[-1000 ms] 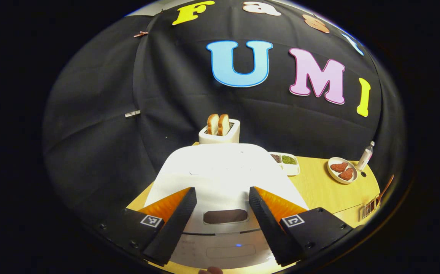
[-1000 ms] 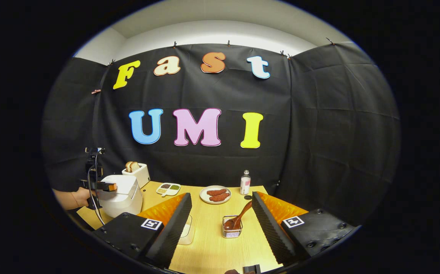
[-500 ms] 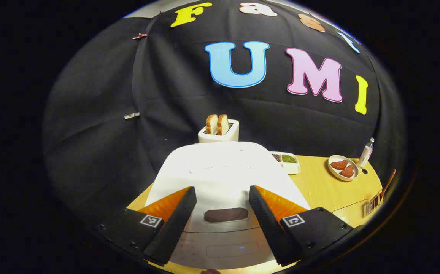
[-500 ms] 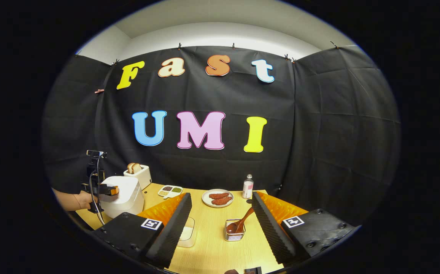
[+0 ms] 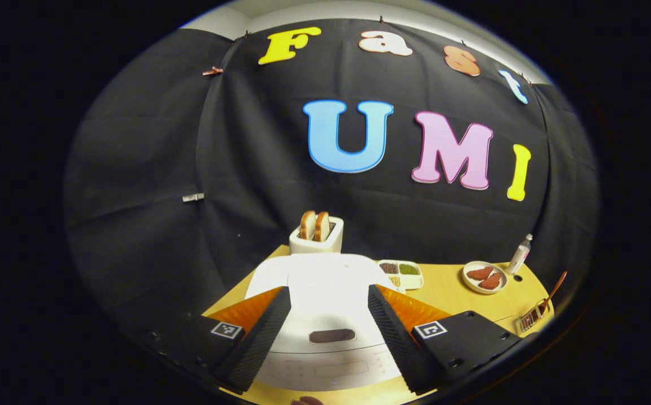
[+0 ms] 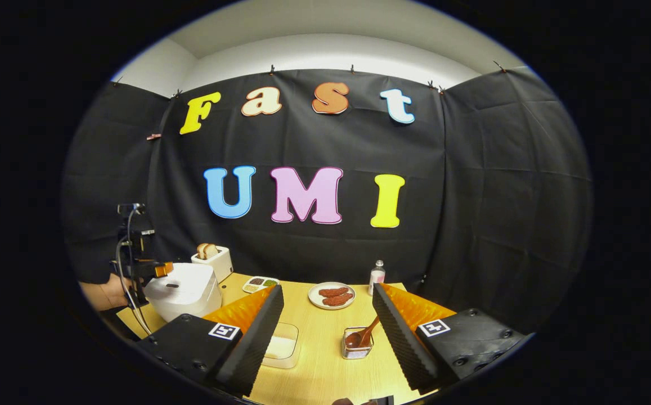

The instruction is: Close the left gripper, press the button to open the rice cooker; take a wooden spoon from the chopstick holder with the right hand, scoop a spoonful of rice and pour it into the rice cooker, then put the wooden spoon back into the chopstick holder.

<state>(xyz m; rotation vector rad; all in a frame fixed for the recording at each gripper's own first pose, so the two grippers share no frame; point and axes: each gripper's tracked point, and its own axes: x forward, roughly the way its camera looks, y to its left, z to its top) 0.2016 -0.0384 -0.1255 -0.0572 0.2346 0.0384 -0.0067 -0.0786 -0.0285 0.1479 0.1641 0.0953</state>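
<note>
Now the left claw (image 5: 328,315) has drawn back and up from the cooker (image 5: 325,292): half a second ago the white lid loomed large between its fingers, and it sits smaller and lower there at this moment. Its jaws stand wide apart, so the closing that must come before the press is not yet done, and the lid looks still down, the dark button (image 5: 332,336) below and ahead between the fingers. The right claw (image 6: 328,332) hovers open too, holding nothing; the holder (image 6: 357,347) with the spoon (image 6: 366,334) stands just ahead, towards its right finger, untouched.
</note>
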